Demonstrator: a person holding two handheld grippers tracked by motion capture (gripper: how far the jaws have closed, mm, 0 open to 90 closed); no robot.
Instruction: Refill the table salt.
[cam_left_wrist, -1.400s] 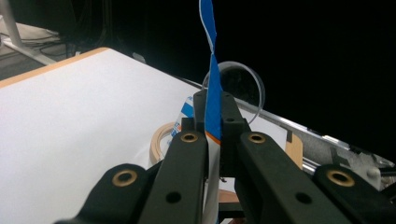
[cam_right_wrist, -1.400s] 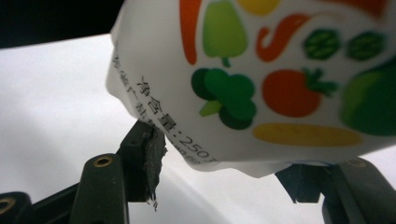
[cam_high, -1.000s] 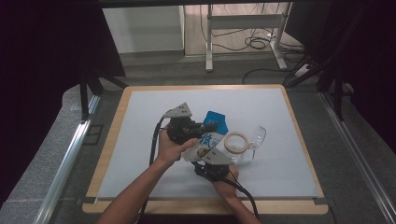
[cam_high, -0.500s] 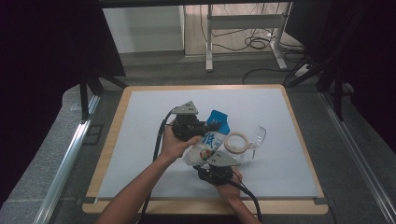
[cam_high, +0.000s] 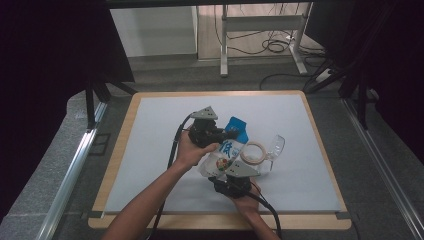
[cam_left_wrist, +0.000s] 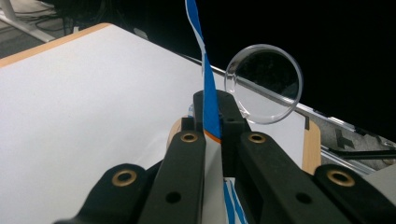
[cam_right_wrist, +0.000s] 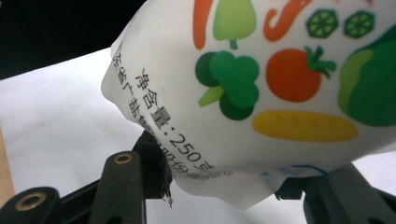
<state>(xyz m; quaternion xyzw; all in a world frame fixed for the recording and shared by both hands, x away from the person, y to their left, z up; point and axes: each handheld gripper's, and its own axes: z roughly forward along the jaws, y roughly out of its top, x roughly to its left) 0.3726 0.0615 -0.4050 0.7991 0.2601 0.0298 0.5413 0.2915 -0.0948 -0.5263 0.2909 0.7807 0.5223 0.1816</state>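
Holding one printed pouch (cam_high: 226, 152) between both grippers above the counter (cam_high: 150, 150) centre: left gripper (cam_high: 220, 134) fingers clamped on its blue top edge, right gripper (cam_high: 227, 175) fingers pinching its bottom. Clear glass (cam_high: 274, 148) and tape ring (cam_high: 253, 152) lie at 3 o'clock. No pouring visible; opening judged pending.

pouch (cam_right_wrist: 261, 93) cropped by top, right edges

the high view looks forward and down over the white-topped, wood-edged table (cam_high: 150, 150). the left gripper view sits low, facing across that table past a clear round plastic cup (cam_left_wrist: 264, 84). the right gripper view presses close against the white printed pouch (cam_right_wrist: 280, 84), which the high view shares.
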